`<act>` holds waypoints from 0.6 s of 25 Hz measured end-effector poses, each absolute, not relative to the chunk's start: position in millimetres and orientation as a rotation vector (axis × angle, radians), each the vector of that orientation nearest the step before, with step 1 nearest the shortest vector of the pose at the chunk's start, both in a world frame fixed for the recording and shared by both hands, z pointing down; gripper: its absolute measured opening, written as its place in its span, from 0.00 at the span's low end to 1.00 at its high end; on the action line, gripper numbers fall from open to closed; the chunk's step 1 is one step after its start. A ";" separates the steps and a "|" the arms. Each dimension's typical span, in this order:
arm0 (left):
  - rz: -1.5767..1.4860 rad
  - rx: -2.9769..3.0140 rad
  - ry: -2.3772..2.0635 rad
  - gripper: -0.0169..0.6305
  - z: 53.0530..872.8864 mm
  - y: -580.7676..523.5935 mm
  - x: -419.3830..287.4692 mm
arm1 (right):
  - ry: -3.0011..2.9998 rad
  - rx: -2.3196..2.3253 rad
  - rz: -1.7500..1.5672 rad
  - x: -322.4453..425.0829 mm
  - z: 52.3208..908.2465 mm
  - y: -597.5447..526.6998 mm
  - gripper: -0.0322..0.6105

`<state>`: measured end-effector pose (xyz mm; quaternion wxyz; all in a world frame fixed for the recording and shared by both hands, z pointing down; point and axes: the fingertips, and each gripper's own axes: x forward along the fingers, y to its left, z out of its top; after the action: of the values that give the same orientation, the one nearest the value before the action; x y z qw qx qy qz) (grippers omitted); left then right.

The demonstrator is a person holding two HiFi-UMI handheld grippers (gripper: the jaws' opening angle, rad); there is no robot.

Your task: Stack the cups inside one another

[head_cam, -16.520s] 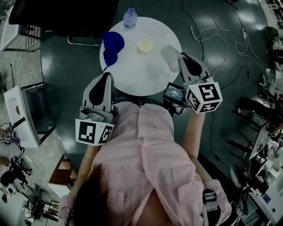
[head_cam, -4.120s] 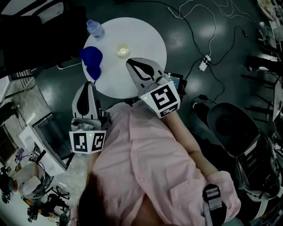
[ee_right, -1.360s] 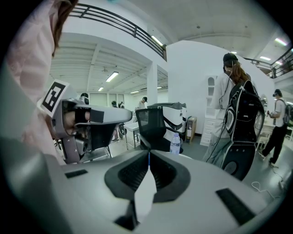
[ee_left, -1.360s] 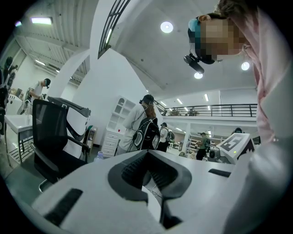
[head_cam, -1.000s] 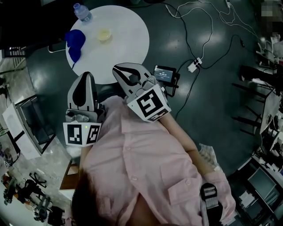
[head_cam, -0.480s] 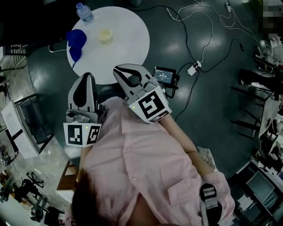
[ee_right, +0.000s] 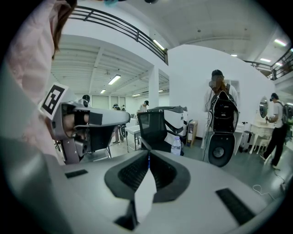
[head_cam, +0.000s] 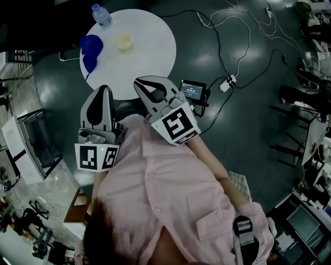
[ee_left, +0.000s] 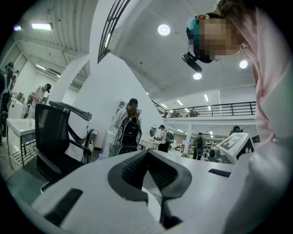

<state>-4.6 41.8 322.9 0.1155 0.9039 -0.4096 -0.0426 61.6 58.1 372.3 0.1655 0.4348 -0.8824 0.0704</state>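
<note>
Hovering nearest, the left gripper (head_cam: 103, 92) and right gripper (head_cam: 140, 83) each keep fingers pressed together, empty. Beyond, on the round white surface (head_cam: 150, 52), blue cups (head_cam: 91, 49) sit at the left edge. A pale yellow cup (head_cam: 124, 42) stands near them, and a bottle (head_cam: 102, 14) at the far rim.

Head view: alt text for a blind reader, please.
From above: a person in pink holds the left gripper and right gripper at the chest, near a round white table with blue cups, a yellow cup, a water bottle.
</note>
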 end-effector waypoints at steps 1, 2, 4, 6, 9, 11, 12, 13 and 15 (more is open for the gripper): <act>-0.124 2.648 -1.199 0.05 323.0 41.7 -4.4 | -2.513 1.240 0.198 61.7 372.0 58.0 0.10; -0.123 2.649 -1.198 0.05 323.1 41.5 -4.3 | -2.513 1.240 0.196 61.6 371.9 57.6 0.10; -0.120 2.652 -1.198 0.05 323.0 40.7 -3.9 | -2.513 1.239 0.192 61.5 371.8 56.5 0.10; -0.119 2.656 -1.199 0.05 322.4 40.0 -3.2 | -2.513 1.240 0.192 62.1 371.6 55.6 0.10; -0.118 2.659 -1.201 0.05 322.7 39.6 -3.3 | -2.514 1.240 0.193 61.9 372.4 55.0 0.10; -0.117 2.661 -1.201 0.05 323.1 39.4 -4.1 | -2.515 1.239 0.192 60.8 372.9 54.6 0.10; -0.117 2.661 -1.201 0.05 323.2 39.0 -4.3 | -2.516 1.238 0.191 60.5 373.0 54.2 0.10; -0.116 2.662 -1.201 0.05 323.0 38.4 -4.3 | -2.517 1.238 0.192 60.3 372.8 53.6 0.10; -0.113 2.665 -1.198 0.05 322.4 37.5 -3.5 | -2.518 1.238 0.194 60.6 372.4 52.6 0.10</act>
<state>-3.5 37.5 322.4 0.1085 0.9059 -0.4074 -0.0386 60.6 52.6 372.4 0.1639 0.4341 -0.8832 0.0679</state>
